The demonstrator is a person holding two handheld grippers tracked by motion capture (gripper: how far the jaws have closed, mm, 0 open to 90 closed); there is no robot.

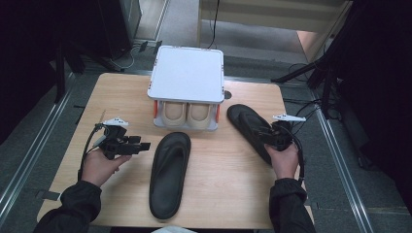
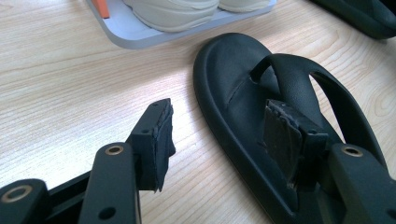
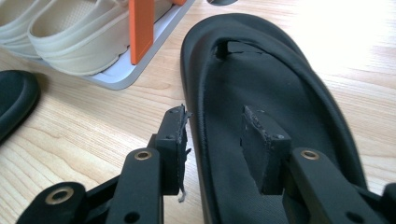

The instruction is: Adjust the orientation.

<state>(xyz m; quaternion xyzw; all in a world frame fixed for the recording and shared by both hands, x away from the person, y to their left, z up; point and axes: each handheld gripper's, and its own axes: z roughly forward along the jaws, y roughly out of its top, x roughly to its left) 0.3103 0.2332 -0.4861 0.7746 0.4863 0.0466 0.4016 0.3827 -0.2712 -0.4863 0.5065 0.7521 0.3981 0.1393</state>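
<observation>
Two black flip-flops lie on the wooden table. The left flip-flop lies in the middle with its toe toward the rack. My left gripper hovers open just left of it, one jaw over the bare table and the other above the sandal's footbed. The right flip-flop lies angled at the right. My right gripper is open at its heel half, jaws straddling the sandal's edge with a gap on both sides, one outside the rim and one over the footbed.
A white two-level shoe rack with orange posts stands at the table's back centre. A beige pair of shoes sits on its lower tray. Bare wood lies at the left and front.
</observation>
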